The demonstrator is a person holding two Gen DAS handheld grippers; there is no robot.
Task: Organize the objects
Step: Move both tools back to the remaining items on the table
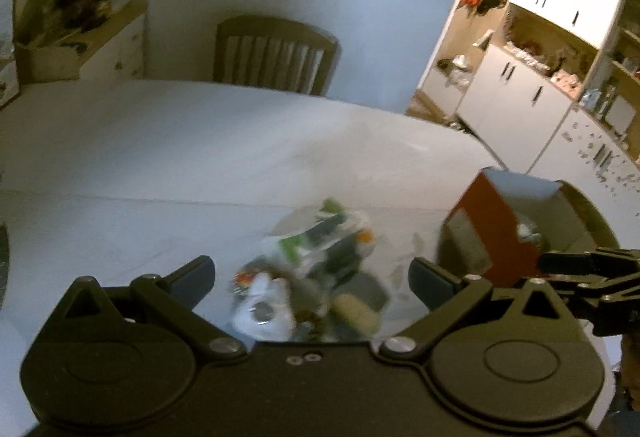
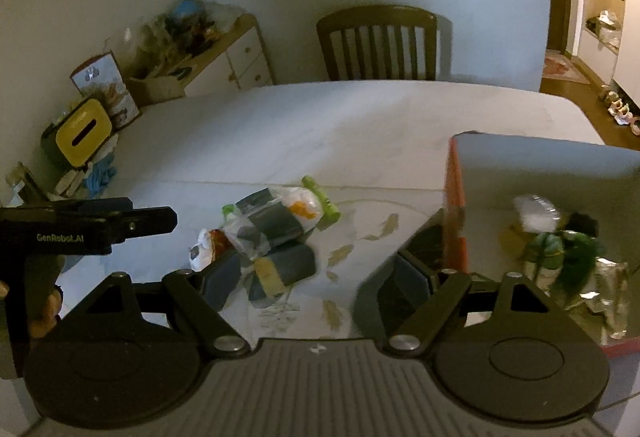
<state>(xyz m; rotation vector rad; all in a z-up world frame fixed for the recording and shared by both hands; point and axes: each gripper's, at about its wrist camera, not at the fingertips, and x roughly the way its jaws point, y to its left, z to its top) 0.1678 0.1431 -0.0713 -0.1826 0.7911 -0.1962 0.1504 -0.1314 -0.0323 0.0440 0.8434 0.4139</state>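
Note:
A pile of small packets lies on the white table: grey wrapped pieces, a clear bag with an orange print, a green tube and a white pouch. It shows blurred in the left wrist view. An orange box with a grey inside stands to the right and holds a clear bag, green-printed packets and a foil packet. It also shows in the left wrist view. My left gripper is open and empty just above the pile. My right gripper is open and empty between pile and box.
A wooden chair stands at the table's far side. A yellow tissue box and a printed carton sit at the far left edge. A cluttered cabinet stands behind. Brown stains mark the table.

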